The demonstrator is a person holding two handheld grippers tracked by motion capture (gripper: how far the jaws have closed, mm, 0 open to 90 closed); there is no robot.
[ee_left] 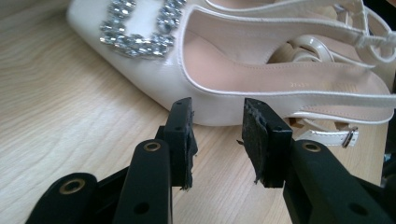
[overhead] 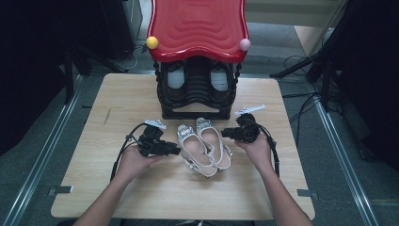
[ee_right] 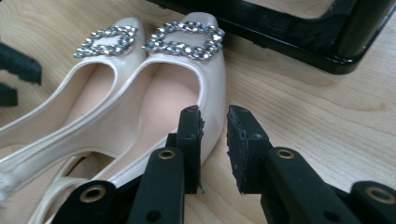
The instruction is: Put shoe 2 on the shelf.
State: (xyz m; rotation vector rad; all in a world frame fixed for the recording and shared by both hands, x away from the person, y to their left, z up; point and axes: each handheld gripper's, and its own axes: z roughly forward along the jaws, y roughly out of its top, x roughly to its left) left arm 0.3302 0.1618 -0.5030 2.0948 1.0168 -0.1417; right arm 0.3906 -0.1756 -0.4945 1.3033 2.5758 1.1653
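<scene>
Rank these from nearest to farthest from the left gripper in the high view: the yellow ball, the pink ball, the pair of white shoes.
From the left gripper:
1. Pair of white shoes, just beside it toward the table's middle.
2. Yellow ball, far up on the red top's left corner.
3. Pink ball, on the red top's right corner, farthest.

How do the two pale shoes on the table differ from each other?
The left shoe lies beside the left gripper, the right shoe beside the right gripper. The left shoe's heel sits nearer the person. Both are cream slingbacks with sparkly buckles, toes towards the black rack.
</scene>
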